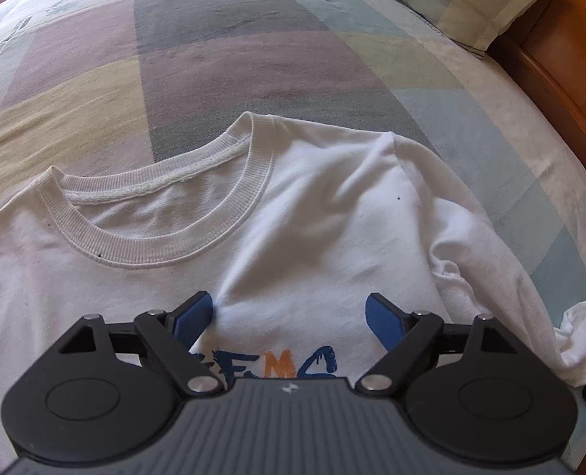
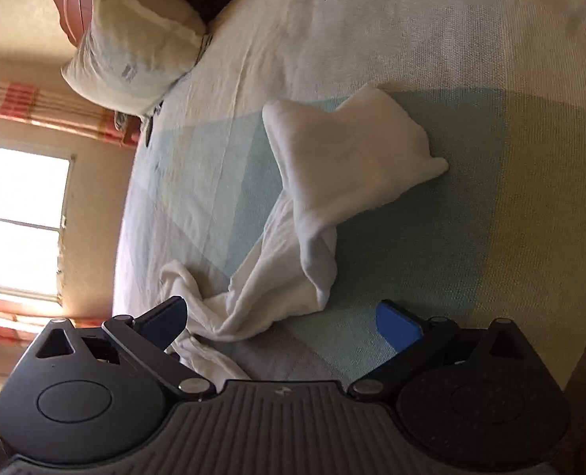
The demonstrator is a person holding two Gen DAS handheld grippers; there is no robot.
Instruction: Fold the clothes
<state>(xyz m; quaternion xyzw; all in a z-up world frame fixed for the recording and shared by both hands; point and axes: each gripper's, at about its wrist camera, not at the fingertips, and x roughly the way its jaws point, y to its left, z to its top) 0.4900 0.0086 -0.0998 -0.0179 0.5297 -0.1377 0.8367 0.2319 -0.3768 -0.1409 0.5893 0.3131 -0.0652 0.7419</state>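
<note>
With the shirt (image 1: 300, 213) lying face-up on the bed (image 1: 221, 59), both jaws wide and empty, the right gripper (image 2: 289, 316) should pinch the crumpled sleeve (image 2: 344, 158) and fold it flat across the chest.

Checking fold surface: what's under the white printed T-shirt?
The white printed T-shirt lies directly on the pastel patchwork bedsheet, which shows all around it. Whatever sits beneath the shirt's body is covered; the lower part is hidden by the left gripper.
</note>
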